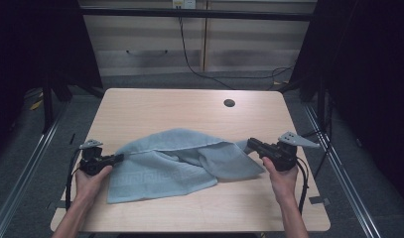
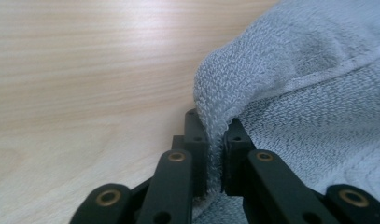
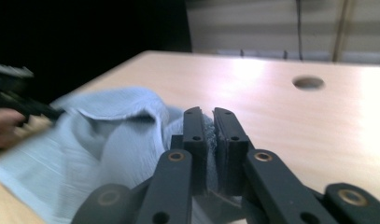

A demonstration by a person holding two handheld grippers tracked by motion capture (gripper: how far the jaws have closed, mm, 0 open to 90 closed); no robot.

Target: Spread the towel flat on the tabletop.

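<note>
A light blue towel (image 1: 174, 158) lies crumpled and partly folded across the middle of the wooden table (image 1: 189, 106). My left gripper (image 1: 121, 157) holds the towel's left edge low over the table. In the left gripper view a fold of the towel (image 2: 309, 93) runs down between the jaws of the left gripper (image 2: 214, 135), which pinch it. My right gripper (image 1: 249, 144) grips the towel's right end, lifted slightly. In the right gripper view the right gripper (image 3: 210, 116) has a strip of towel (image 3: 108, 135) clamped between its jaws, and the left gripper (image 3: 19, 102) shows blurred at far left.
A round cable hole (image 1: 229, 103) sits near the table's far edge, also seen as the hole (image 3: 308, 83) in the right gripper view. Bare tabletop lies beyond and in front of the towel. Metal rails (image 1: 26, 168) run along the floor on both sides, with dark curtains behind.
</note>
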